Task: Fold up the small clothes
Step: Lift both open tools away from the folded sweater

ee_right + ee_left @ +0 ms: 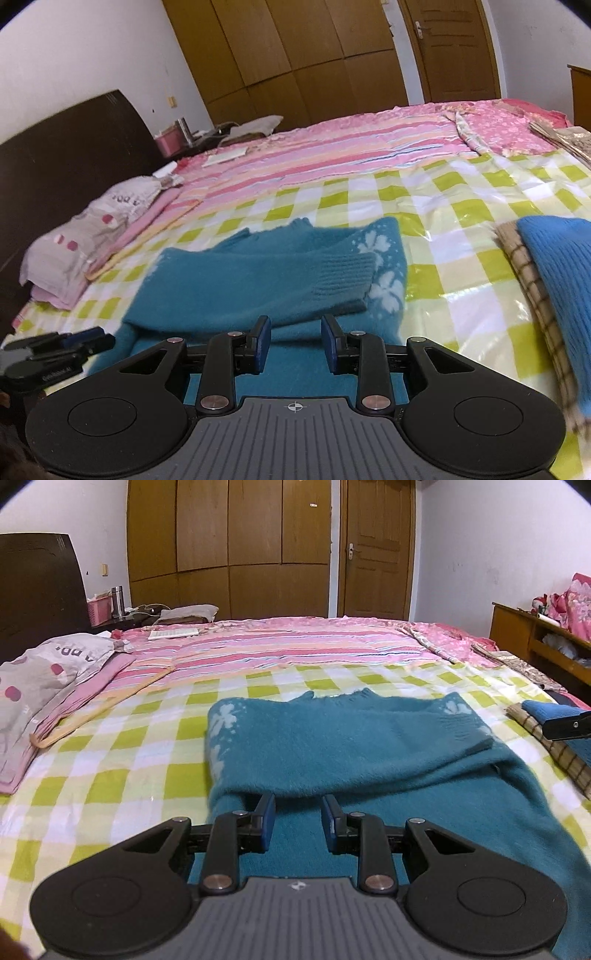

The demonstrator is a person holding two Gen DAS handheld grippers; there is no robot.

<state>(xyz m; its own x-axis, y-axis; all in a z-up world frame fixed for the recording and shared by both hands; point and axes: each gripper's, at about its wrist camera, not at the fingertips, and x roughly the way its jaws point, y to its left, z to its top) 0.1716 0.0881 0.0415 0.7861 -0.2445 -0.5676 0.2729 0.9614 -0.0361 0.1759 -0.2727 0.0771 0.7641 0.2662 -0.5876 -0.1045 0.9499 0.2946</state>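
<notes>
Left wrist view: my left hand-held gripper (298, 823) hangs spread and empty over the teal sweater (354, 746), lying partly folded on the checked bed sheet (110, 768). My right hand-held gripper (295, 343) is spread too, nothing held, over the same sweater's hem.

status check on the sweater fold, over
Left gripper open, right gripper open, both low over the hem. Teal sweater flat on checked sheet, sleeves folded in. Folded stack alongside at right, not blocking.
</notes>
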